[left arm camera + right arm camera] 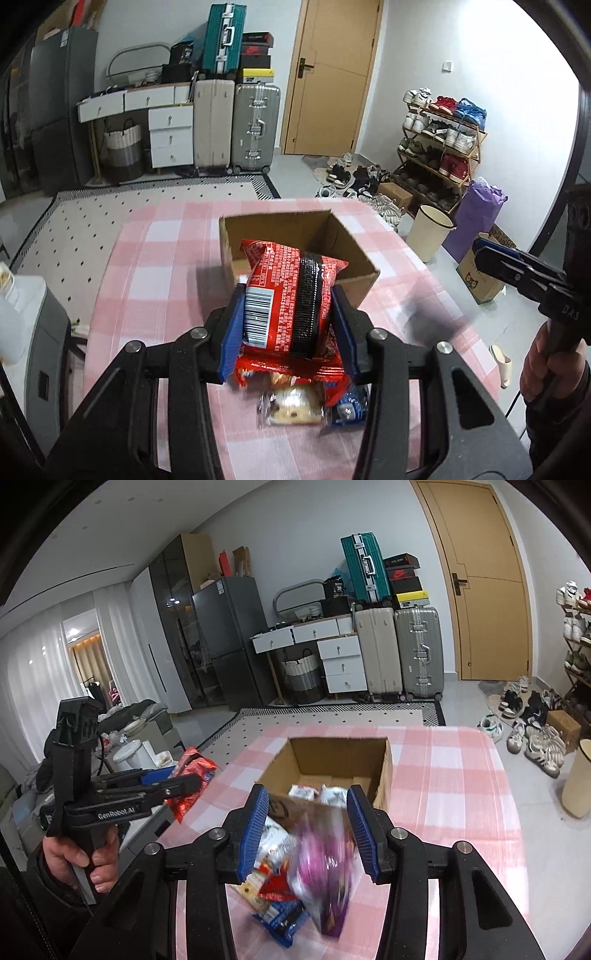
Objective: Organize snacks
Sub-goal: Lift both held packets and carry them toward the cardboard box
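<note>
a few packets already lie inside the open brown cardboard box [384, 771], while short of it the left gripper [290, 317] pinches a red foil snack packet [291, 291], the right gripper [308, 830] a blurred pink-and-white snack bag [325, 864], and loose snack packets [273, 897] wait on the pink checked tablecloth [461, 794].

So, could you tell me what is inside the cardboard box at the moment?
In the right wrist view, the cardboard box holds at least two pale wrapped snacks on its floor. The near wall, the right gripper and its purple packet hide the rest.
</note>
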`<move>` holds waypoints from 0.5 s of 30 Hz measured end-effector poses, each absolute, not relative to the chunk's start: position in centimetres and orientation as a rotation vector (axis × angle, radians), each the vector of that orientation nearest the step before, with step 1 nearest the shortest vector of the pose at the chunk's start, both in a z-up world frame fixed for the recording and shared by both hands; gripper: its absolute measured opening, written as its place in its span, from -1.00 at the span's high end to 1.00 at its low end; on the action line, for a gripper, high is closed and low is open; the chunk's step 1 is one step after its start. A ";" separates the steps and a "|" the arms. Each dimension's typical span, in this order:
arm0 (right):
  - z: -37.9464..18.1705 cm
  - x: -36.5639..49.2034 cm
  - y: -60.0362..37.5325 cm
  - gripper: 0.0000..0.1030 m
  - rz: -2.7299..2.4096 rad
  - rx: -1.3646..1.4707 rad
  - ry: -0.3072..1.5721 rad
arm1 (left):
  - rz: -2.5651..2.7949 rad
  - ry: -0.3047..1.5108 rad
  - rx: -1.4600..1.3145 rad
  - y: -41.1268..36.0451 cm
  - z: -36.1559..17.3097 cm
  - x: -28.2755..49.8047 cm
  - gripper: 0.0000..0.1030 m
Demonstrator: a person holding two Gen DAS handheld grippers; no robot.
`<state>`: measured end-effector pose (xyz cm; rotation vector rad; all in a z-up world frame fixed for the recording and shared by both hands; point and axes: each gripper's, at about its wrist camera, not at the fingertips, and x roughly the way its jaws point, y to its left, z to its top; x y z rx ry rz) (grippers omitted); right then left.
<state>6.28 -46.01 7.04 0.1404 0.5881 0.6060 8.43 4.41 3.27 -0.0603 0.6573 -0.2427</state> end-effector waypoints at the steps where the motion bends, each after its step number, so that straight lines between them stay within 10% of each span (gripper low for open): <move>1: 7.3 6.6 -45.9 0.10 0.607 0.138 0.588 | -0.250 0.655 -0.053 4.2 3.6 8.7 0.21; 15: -4.0 7.0 -46.3 0.10 0.635 0.146 0.810 | -0.263 0.722 -0.096 3.4 0.3 11.5 0.21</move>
